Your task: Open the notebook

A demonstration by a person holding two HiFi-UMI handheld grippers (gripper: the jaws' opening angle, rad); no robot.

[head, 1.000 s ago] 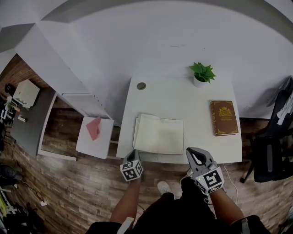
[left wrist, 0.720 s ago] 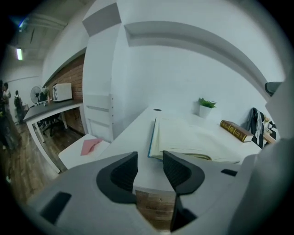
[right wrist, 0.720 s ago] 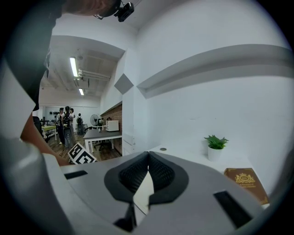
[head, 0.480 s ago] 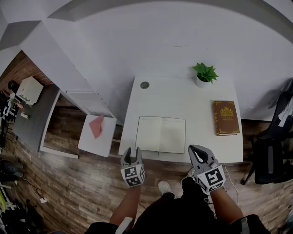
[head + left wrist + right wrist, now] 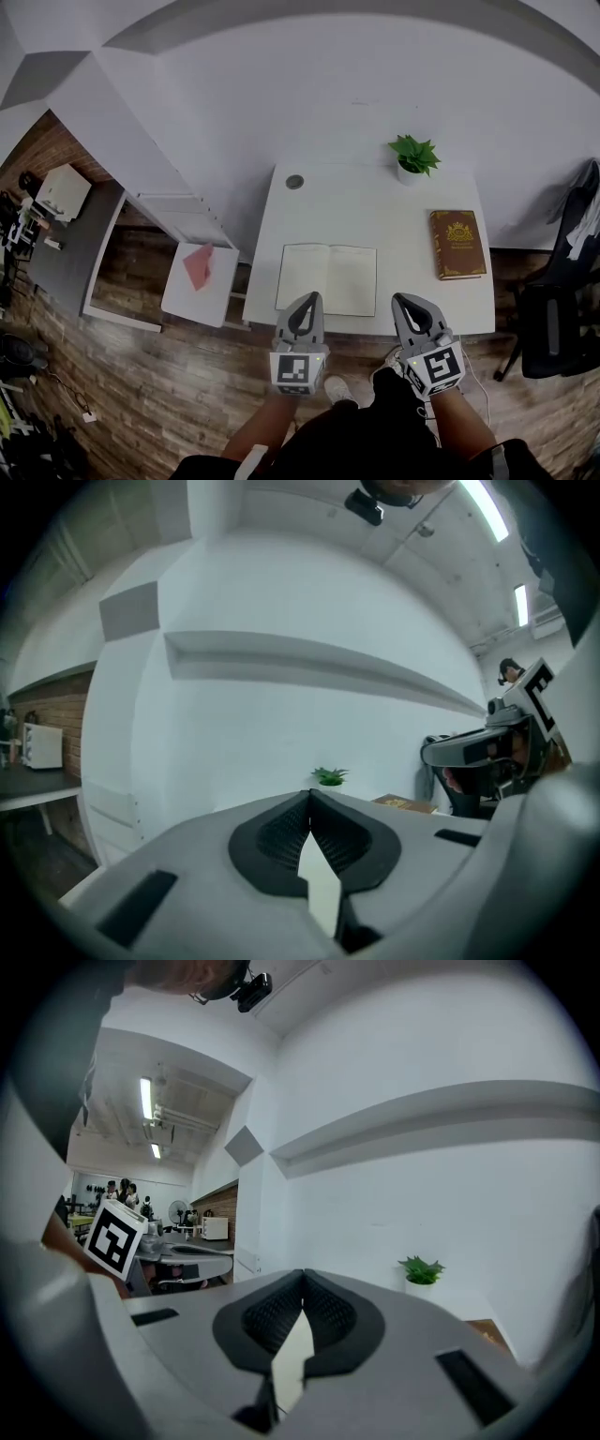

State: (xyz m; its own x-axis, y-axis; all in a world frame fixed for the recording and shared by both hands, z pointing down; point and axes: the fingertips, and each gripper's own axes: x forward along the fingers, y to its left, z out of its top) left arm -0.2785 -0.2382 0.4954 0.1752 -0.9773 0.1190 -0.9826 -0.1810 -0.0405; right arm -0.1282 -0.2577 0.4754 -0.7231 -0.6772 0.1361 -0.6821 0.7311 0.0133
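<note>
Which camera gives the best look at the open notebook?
The head view: the notebook lies open on the white table, with both pages seen from above. The two gripper views show none of it; the shut left gripper and right gripper block the tabletop.

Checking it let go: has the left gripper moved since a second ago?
Yes: the left gripper shifted right along the near edge of the notebook; its fingers just closed, empty.

On my worktop (image 5: 375, 211) the notebook (image 5: 327, 278) lies near me; book (image 5: 457, 243) right, plant (image 5: 412, 156) behind (far edge).
</note>
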